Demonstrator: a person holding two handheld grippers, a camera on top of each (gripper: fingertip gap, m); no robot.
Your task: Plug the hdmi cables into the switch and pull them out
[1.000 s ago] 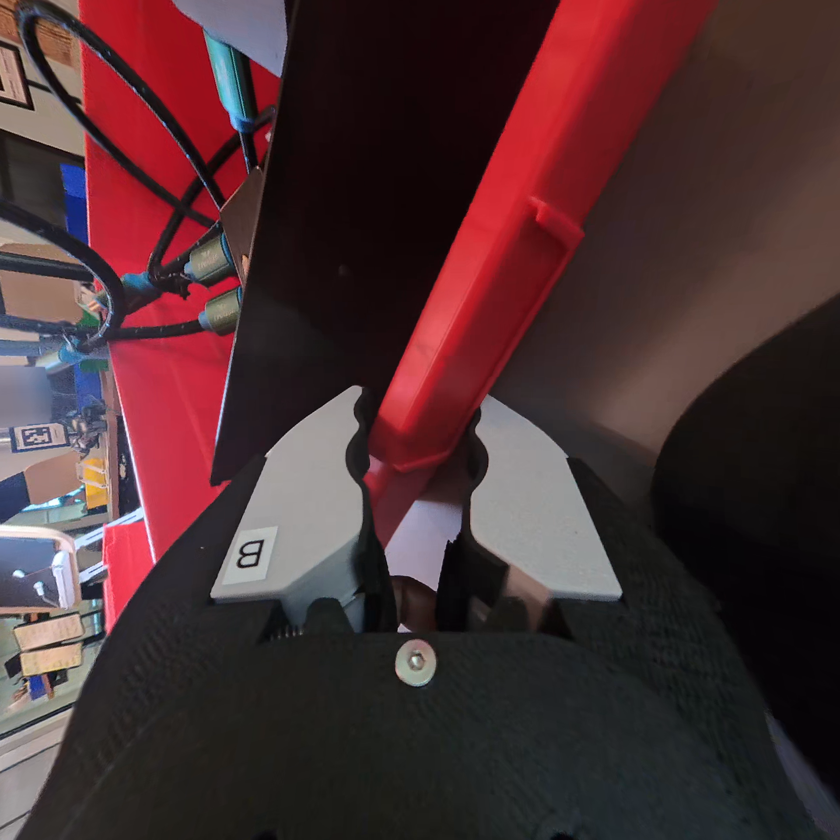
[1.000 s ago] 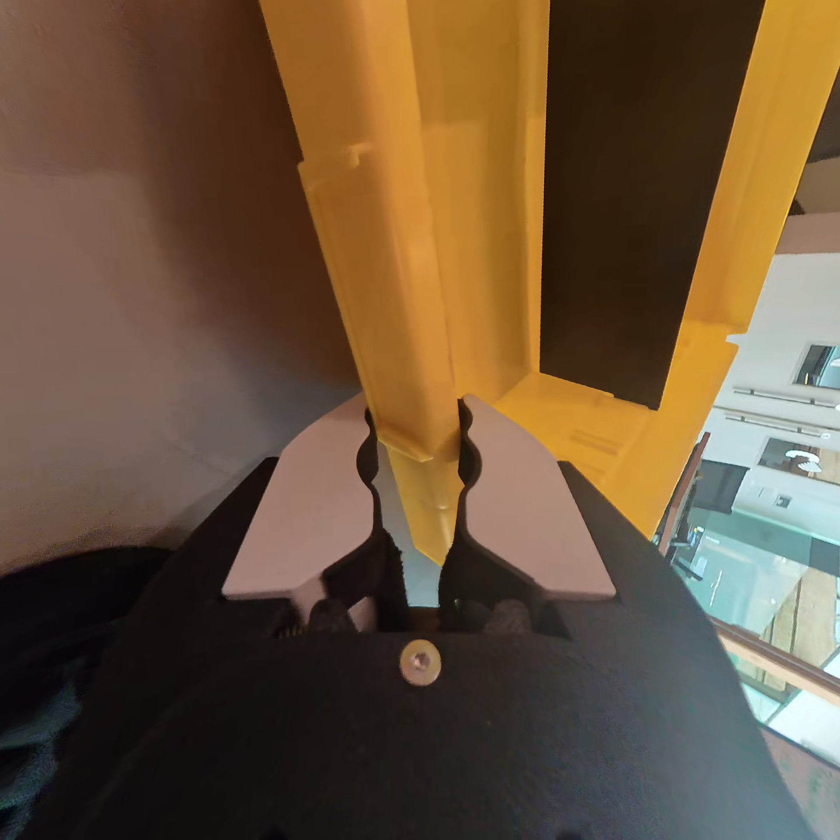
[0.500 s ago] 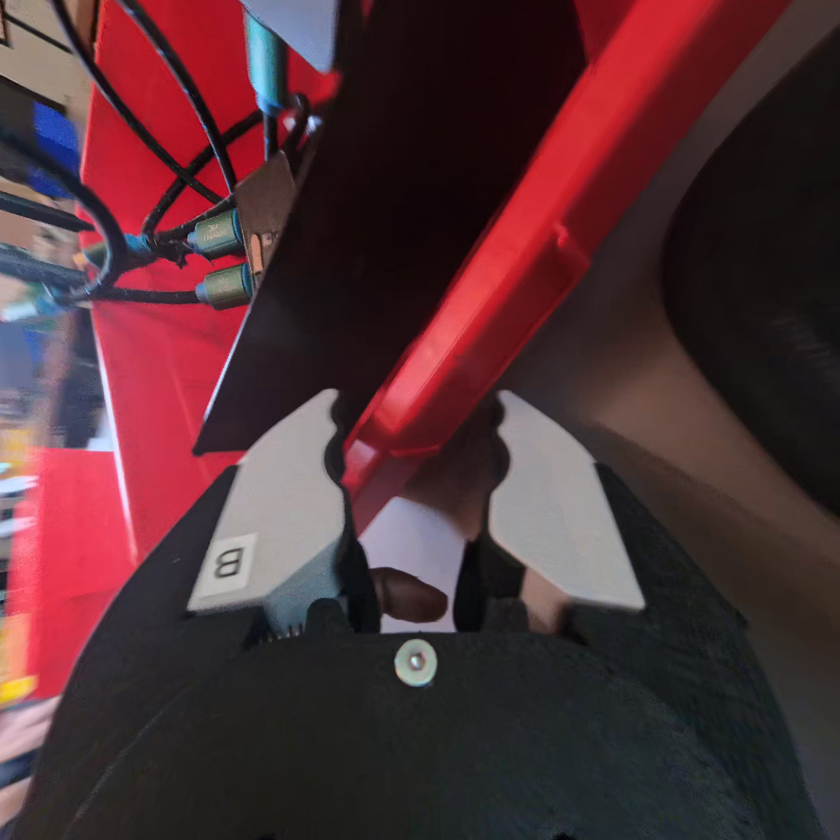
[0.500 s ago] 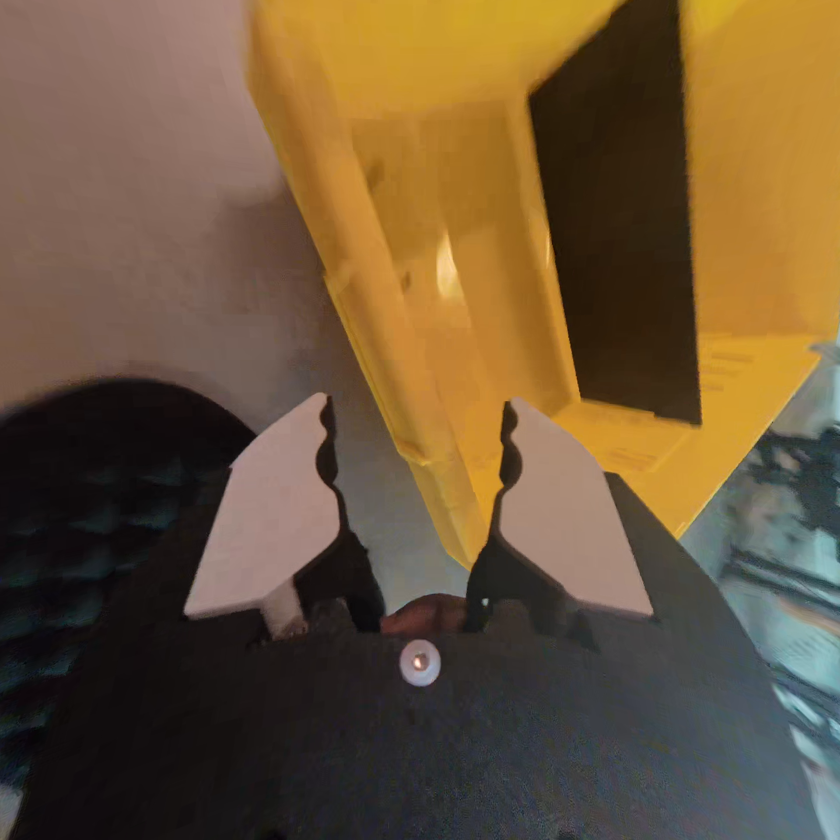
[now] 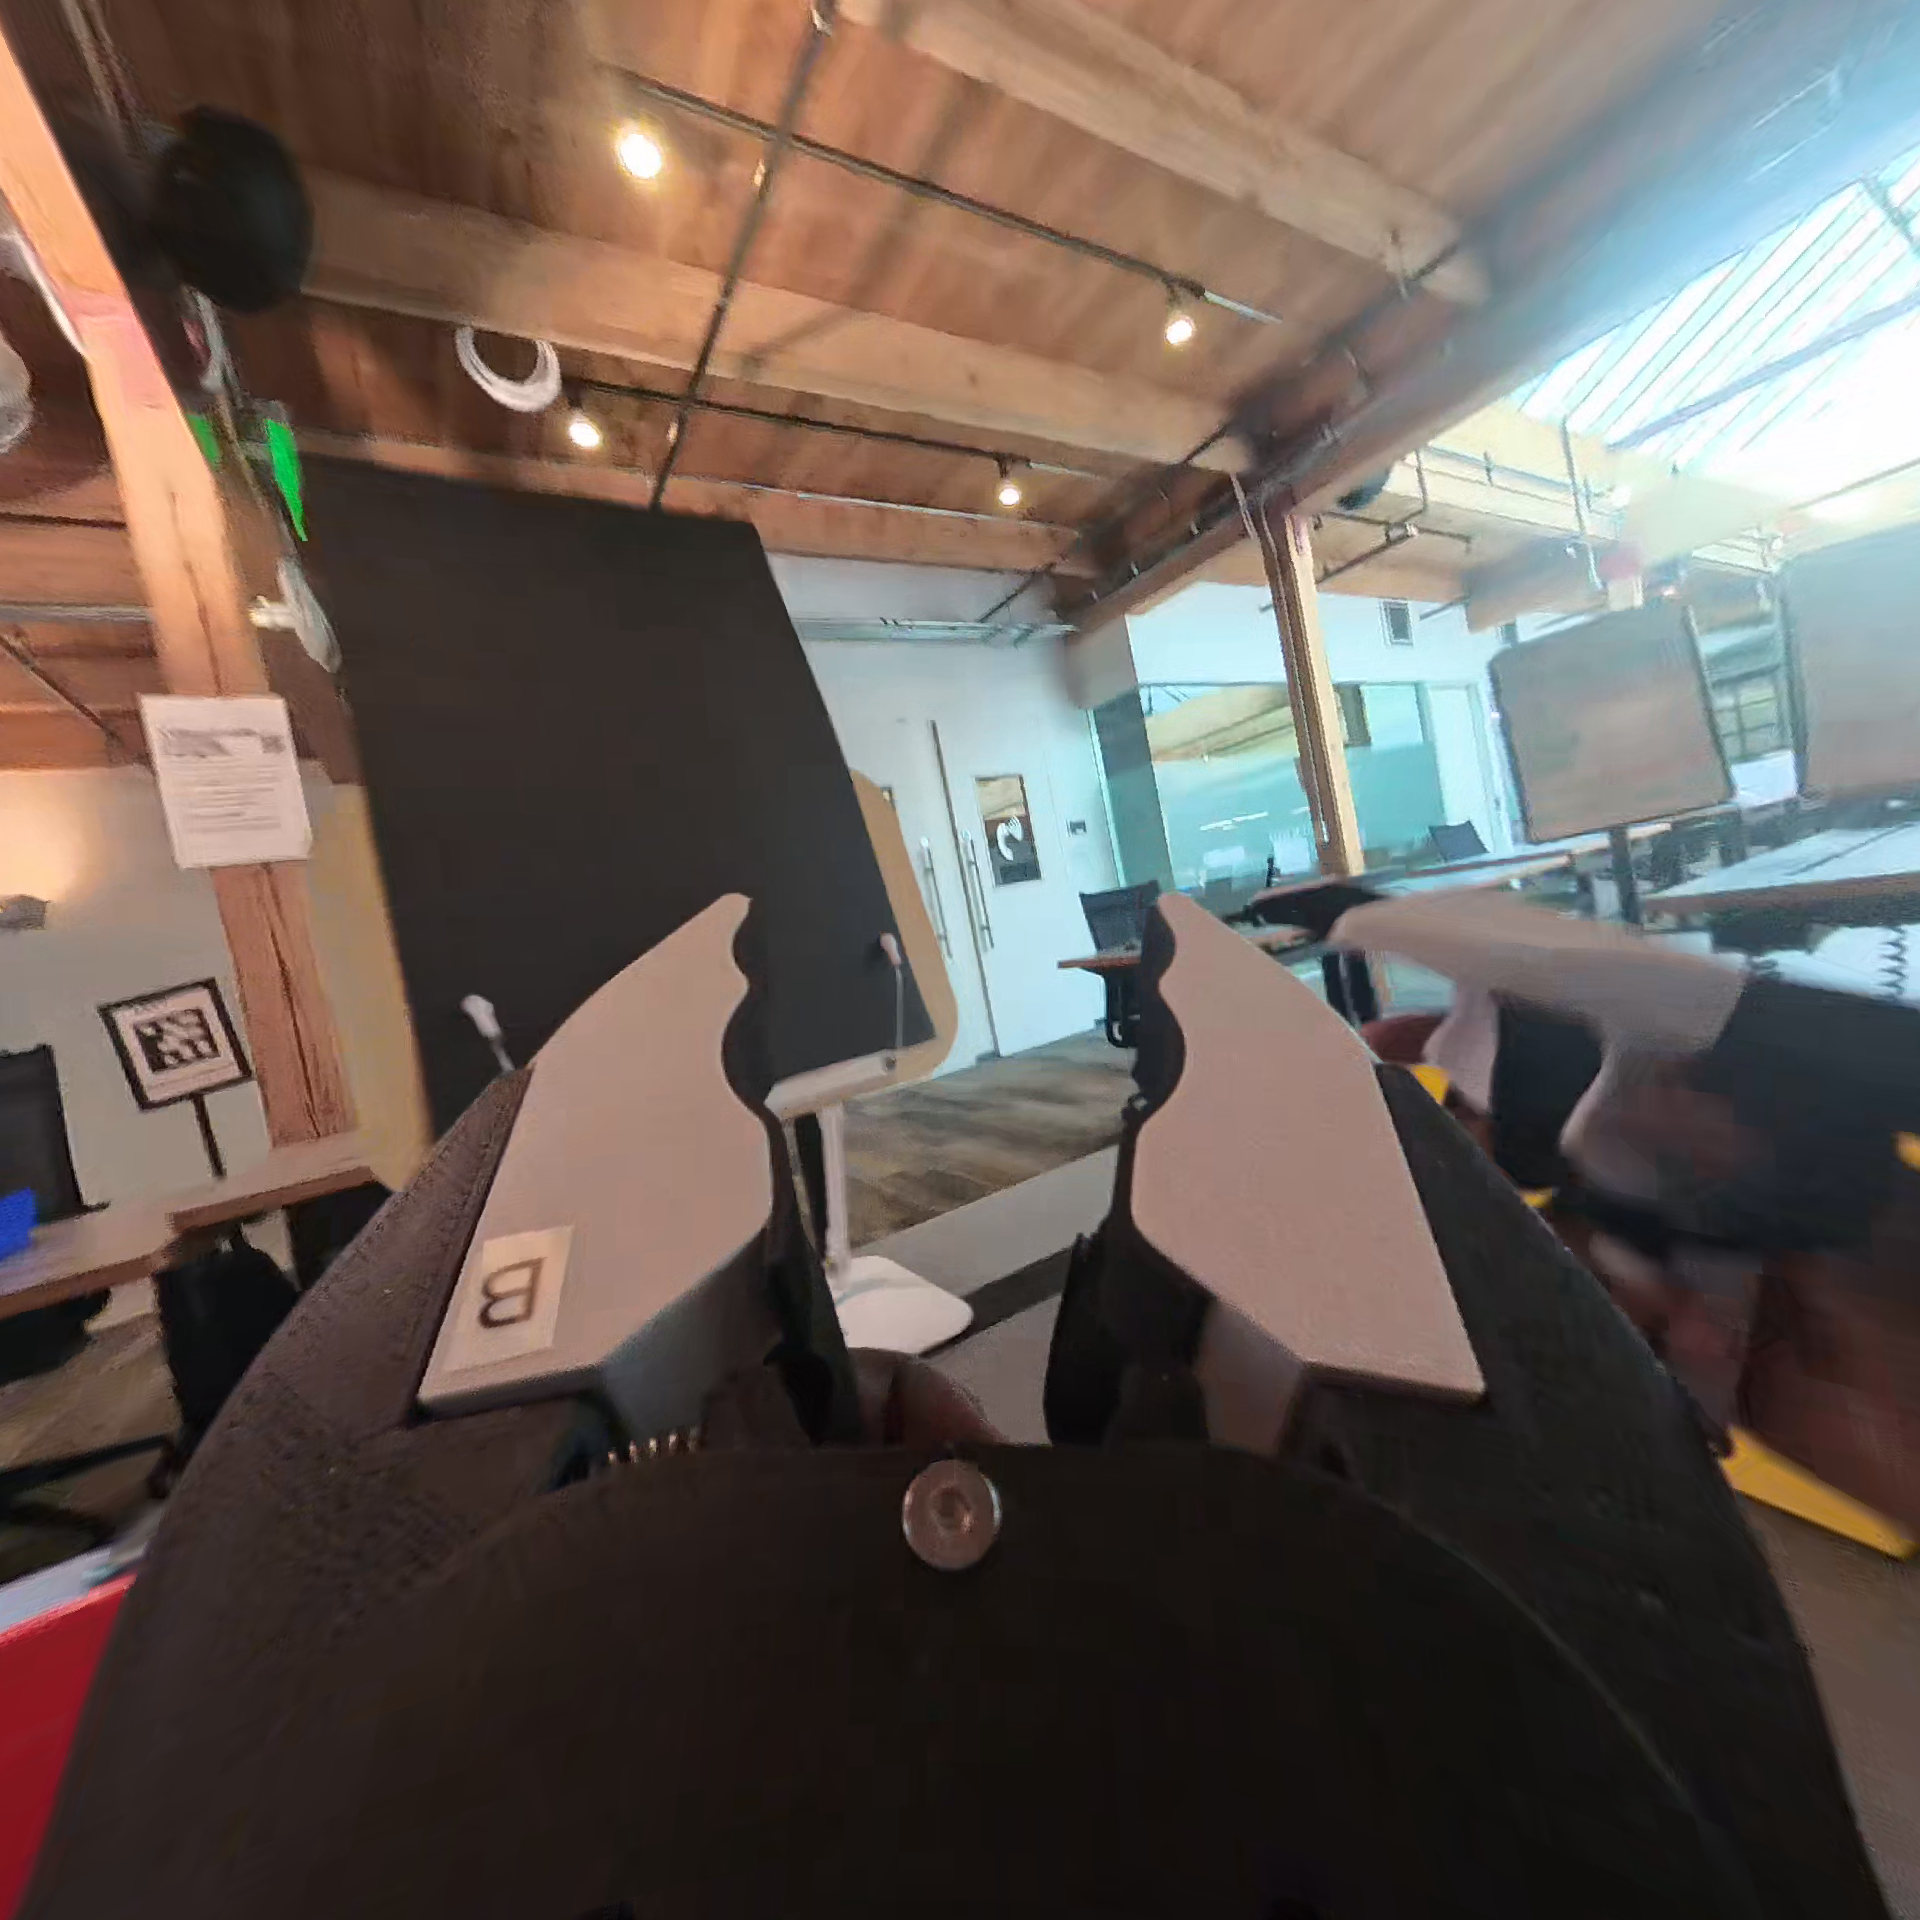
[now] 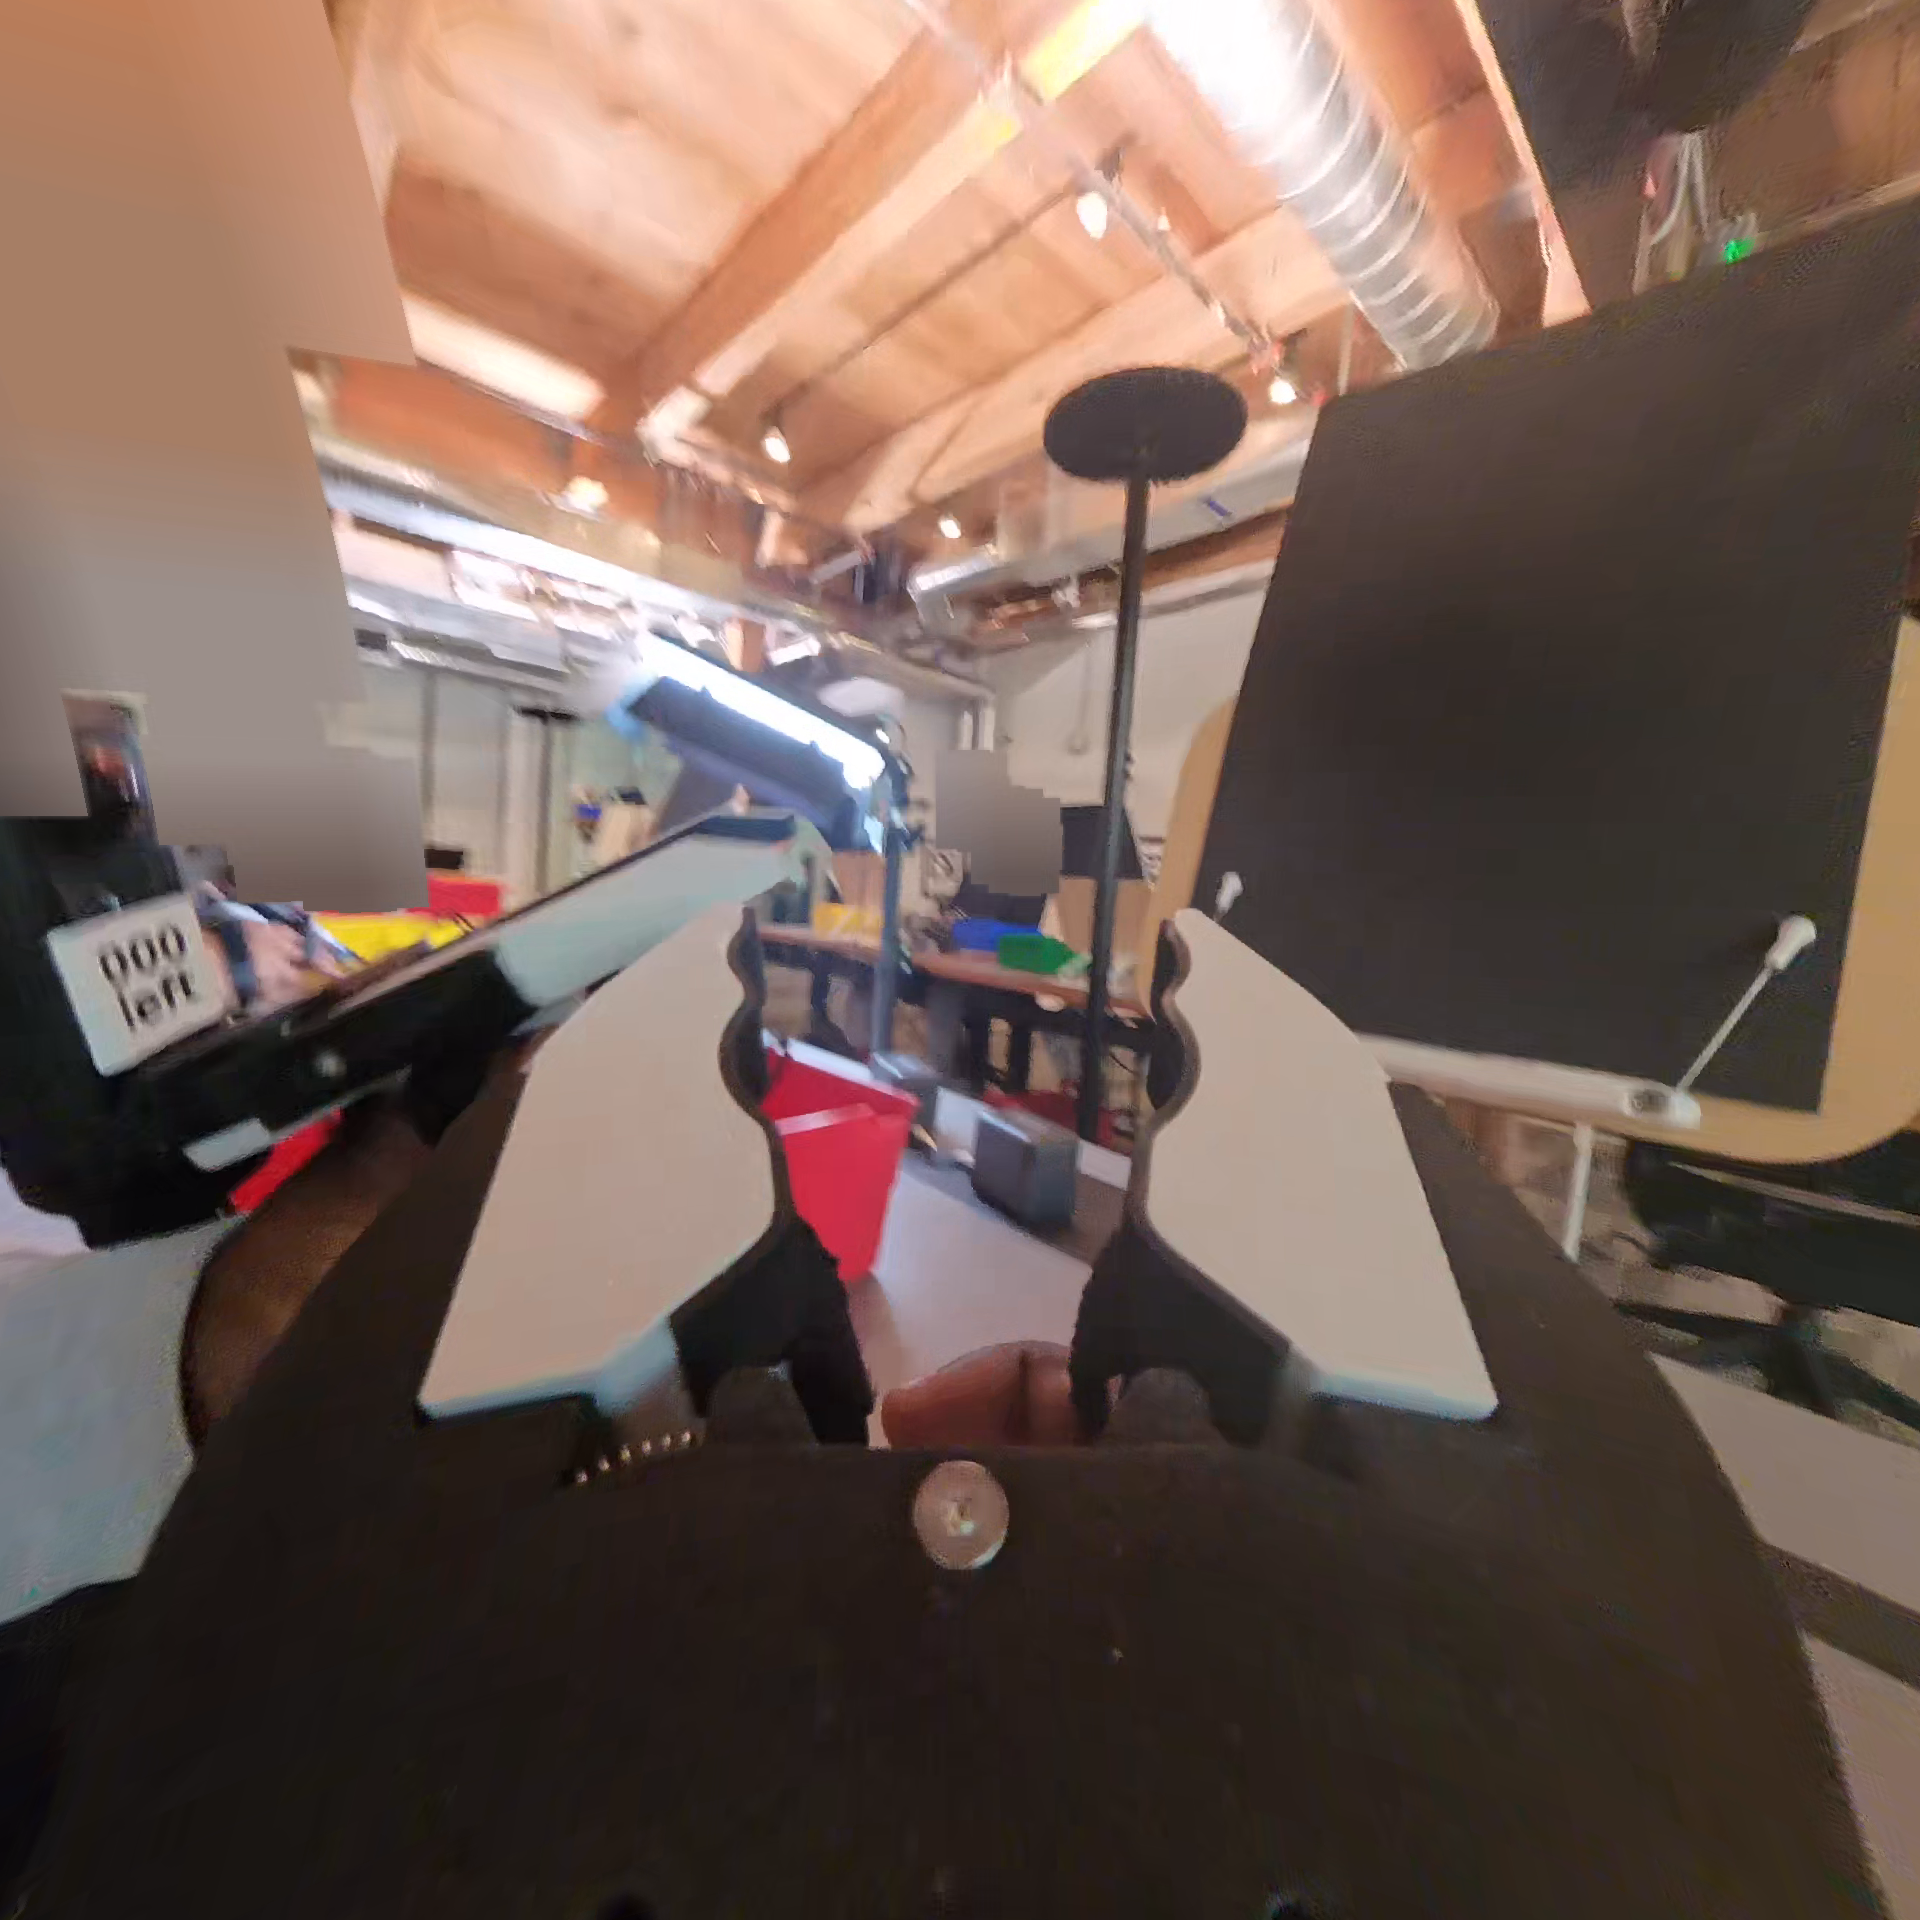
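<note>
No HDMI cable or switch shows in either view. My left gripper (image 5: 953, 914) is open and empty, raised and pointing across the room. My right gripper (image 6: 961, 925) is also open and empty, raised the same way. The right gripper shows blurred at the right of the left wrist view (image 5: 1507, 966). The left gripper shows at the left of the right wrist view (image 6: 665, 894). A red bin (image 6: 842, 1153) stands on the grey table (image 6: 966, 1278) beyond my right gripper. A red corner (image 5: 42, 1683) shows at the bottom left of the left wrist view.
A large black board (image 6: 1558, 727) on a white stand (image 6: 1507, 1081) stands ahead, also in the left wrist view (image 5: 582, 790). A black pole lamp (image 6: 1132, 623) and a small grey box (image 6: 1023, 1158) stand behind the table. A wooden post (image 5: 208, 675) is at left.
The left gripper let go of the red bin's rim and the right gripper let go of the yellow bin's rim. Both opened wide and swung up to face the room.
</note>
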